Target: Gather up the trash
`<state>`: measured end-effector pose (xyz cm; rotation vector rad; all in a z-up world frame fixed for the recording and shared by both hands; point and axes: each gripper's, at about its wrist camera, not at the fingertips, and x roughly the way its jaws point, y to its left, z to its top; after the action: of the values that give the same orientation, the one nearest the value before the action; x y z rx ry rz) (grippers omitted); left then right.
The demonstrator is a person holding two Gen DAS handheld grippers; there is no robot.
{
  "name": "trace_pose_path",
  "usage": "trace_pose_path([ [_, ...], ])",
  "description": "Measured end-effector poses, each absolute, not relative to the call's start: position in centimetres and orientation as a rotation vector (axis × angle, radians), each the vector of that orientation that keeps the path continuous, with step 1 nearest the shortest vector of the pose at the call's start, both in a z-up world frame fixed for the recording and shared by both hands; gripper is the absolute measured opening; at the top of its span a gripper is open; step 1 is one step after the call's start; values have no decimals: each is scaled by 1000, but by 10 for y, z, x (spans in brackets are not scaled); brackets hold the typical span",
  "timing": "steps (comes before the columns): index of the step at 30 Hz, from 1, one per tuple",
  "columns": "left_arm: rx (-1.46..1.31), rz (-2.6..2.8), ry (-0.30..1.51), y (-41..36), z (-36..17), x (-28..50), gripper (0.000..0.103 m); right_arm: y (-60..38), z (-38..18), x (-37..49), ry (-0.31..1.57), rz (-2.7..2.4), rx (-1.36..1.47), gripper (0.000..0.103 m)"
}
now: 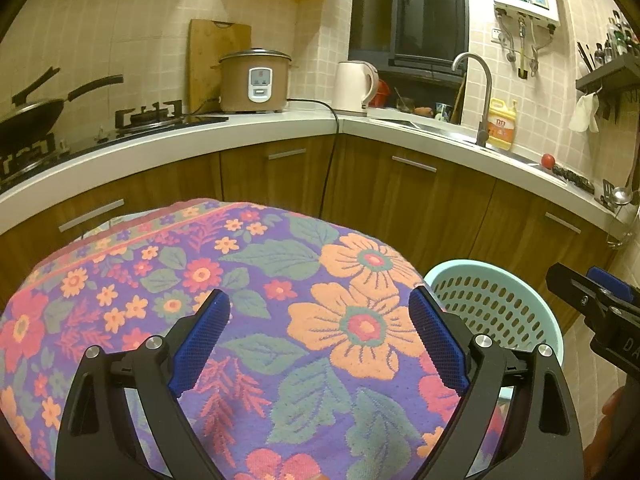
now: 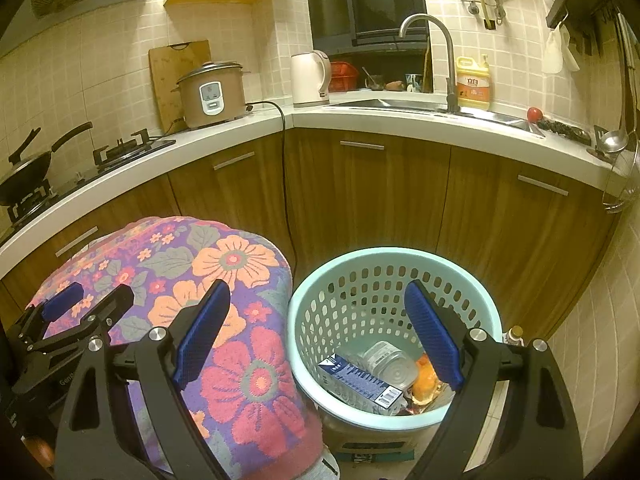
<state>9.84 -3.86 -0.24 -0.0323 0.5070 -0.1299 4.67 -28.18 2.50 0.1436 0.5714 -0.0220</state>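
Observation:
A light-blue perforated basket [image 2: 394, 419] stands on the floor to the right of a table covered with a floral cloth [image 1: 280, 320]. In the basket lie a blue and white carton [image 2: 360, 380], a clear plastic bottle [image 2: 390, 362] and an orange wrapper [image 2: 425, 380]. My right gripper [image 2: 318, 336] is open and empty, above the basket's left side. My left gripper [image 1: 320, 340] is open and empty over the cloth. The basket also shows in the left wrist view [image 1: 490, 308]. The left gripper shows at the left of the right wrist view [image 2: 86, 298].
A white L-shaped counter [image 2: 240, 136] runs behind over brown cabinets. On it stand a rice cooker [image 2: 211, 94], a kettle [image 2: 310, 76], a sink with a tap [image 2: 430, 52], a yellow detergent bottle [image 2: 473, 82] and a wok [image 2: 26, 174] on the stove. A black cord [image 2: 285, 168] hangs down.

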Motion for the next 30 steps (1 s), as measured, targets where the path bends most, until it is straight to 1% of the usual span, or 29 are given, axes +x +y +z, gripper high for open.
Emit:
trace_pose_path([
  [9, -29, -128, 509, -36, -2, 101, 90, -284, 25, 47, 573, -24, 147, 85],
  [13, -27, -128, 509, -37, -3, 101, 91, -285, 24, 47, 574, -26, 147, 87],
  [30, -29, -127, 510, -35, -3, 102, 91, -285, 25, 47, 571, -28, 141, 88],
])
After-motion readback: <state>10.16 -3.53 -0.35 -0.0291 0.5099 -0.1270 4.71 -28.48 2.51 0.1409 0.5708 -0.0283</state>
